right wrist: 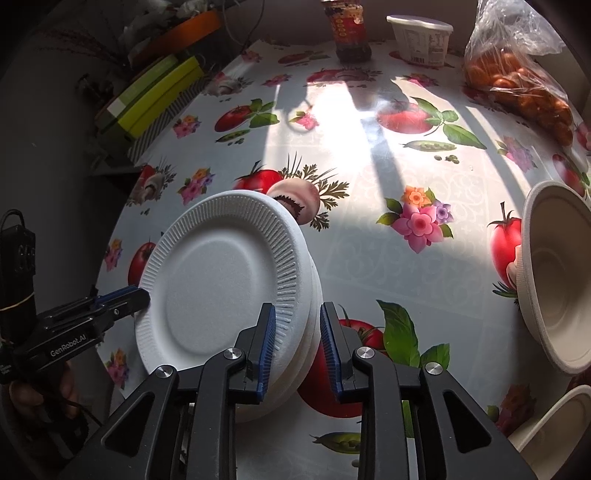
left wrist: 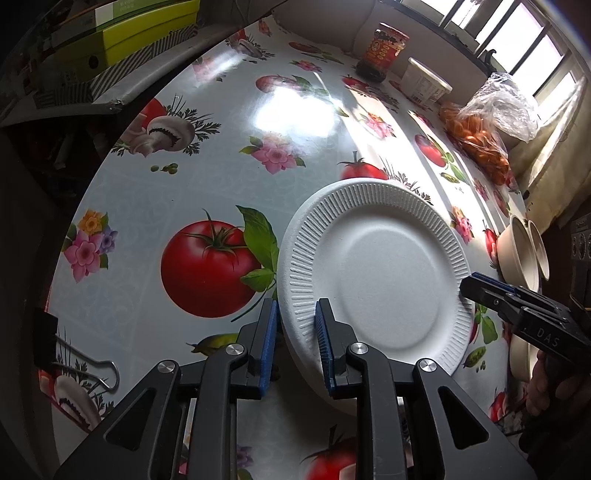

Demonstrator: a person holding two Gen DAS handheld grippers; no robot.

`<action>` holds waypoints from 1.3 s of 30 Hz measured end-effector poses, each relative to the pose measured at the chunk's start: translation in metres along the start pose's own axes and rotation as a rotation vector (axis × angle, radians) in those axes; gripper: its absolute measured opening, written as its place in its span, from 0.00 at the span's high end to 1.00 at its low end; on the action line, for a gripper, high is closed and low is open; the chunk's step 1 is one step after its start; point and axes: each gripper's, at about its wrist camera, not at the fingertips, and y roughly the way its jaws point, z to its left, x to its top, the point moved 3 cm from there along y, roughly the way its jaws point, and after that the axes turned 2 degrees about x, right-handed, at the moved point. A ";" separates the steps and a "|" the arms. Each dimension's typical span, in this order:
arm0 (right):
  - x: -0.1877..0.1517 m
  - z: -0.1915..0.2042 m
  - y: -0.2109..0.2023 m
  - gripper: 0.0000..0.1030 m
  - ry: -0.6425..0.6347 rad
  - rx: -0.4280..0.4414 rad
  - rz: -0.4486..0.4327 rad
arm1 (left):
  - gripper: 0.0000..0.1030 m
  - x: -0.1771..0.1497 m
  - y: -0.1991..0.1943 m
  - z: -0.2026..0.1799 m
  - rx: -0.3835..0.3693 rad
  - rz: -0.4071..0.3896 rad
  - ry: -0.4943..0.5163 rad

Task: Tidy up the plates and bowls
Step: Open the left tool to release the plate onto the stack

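A stack of white foam plates point(left wrist: 380, 273) lies on the table with the tomato-print cloth; it also shows in the right wrist view point(right wrist: 218, 280). My left gripper point(left wrist: 295, 332) is open, its jaws straddling the near-left rim of the stack. My right gripper point(right wrist: 298, 339) is open, its jaws straddling the stack's right rim; it appears in the left wrist view point(left wrist: 476, 286) at the plates' right edge. The left gripper shows in the right wrist view point(right wrist: 138, 295) at the plates' left rim. Beige bowls point(right wrist: 554, 273) sit at the right, also in the left wrist view point(left wrist: 521, 254).
A sauce jar point(right wrist: 347, 33), a white tub point(right wrist: 421, 38) and a bag of orange fruit point(right wrist: 517, 81) stand at the table's far edge. Yellow-green boxes point(right wrist: 155, 99) lie beyond the left edge. A binder clip point(left wrist: 74, 354) grips the cloth at the near-left edge.
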 end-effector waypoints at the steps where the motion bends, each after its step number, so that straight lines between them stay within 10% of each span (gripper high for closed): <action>1: 0.000 0.000 0.000 0.73 0.000 -0.002 0.000 | 0.78 0.000 0.000 0.000 0.000 0.000 0.000; 28: -0.004 0.013 -0.021 0.56 -0.086 -0.118 -0.093 | 0.77 -0.002 -0.006 0.001 0.010 -0.018 -0.003; 32: -0.006 0.013 -0.025 0.55 -0.085 -0.119 -0.102 | 0.56 -0.002 -0.011 0.000 0.001 -0.029 -0.002; 39: -0.010 0.015 -0.033 0.54 -0.076 -0.117 -0.126 | 0.55 -0.004 -0.021 -0.001 0.001 -0.060 0.005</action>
